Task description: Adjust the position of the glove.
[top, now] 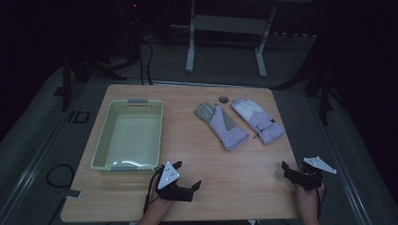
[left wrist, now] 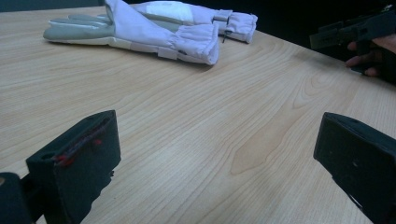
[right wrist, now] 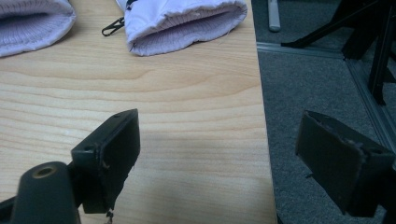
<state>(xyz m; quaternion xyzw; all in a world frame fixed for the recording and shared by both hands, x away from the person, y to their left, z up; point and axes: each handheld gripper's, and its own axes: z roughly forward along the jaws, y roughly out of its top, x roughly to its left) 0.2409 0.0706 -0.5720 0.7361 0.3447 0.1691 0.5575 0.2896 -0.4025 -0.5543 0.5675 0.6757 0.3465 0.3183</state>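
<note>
1. Two purple gloves [top: 239, 123] are lying side by side near the table's [top: 197, 154] far edge, cuffs pointing toward the near right corner.
2. Right gripper [top: 300, 173] is waiting at the near right corner, nearer the gloves, jaws wide apart, holding nothing.
3. Left gripper [top: 180, 180] is sitting by the near edge beside the basket [top: 129, 133], also wide apart.
</note>
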